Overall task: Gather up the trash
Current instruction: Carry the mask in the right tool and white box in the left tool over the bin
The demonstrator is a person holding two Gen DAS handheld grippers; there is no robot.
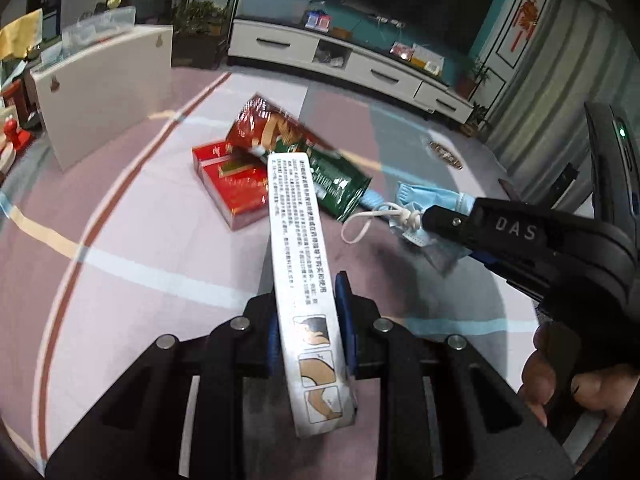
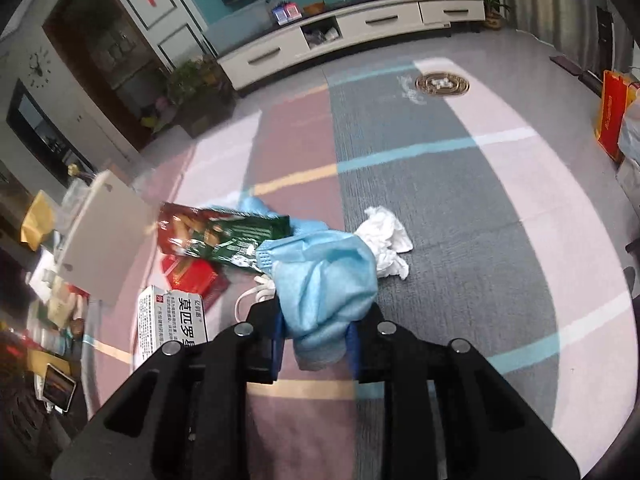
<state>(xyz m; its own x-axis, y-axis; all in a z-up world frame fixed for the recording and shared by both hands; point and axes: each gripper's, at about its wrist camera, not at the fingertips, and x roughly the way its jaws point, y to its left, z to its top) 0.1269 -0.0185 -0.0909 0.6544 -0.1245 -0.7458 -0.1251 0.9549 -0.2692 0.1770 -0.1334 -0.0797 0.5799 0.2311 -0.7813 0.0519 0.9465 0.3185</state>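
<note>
In the left wrist view, the left gripper squeezes a long white box. A red box and a snack bag lie on the rug (not picked up yet).

In the right wrist view, the right gripper pinches a blue mask. A white tissue lies near. No bin shows, so most trash is left.

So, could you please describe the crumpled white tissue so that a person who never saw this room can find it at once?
Start from the large striped carpet in front of the white TV cabinet. On its grey band, beside the blue face mask held in the right gripper, lies the tissue. It is the only white, crumpled, unprinted item there; the rest is coloured or printed.
</note>
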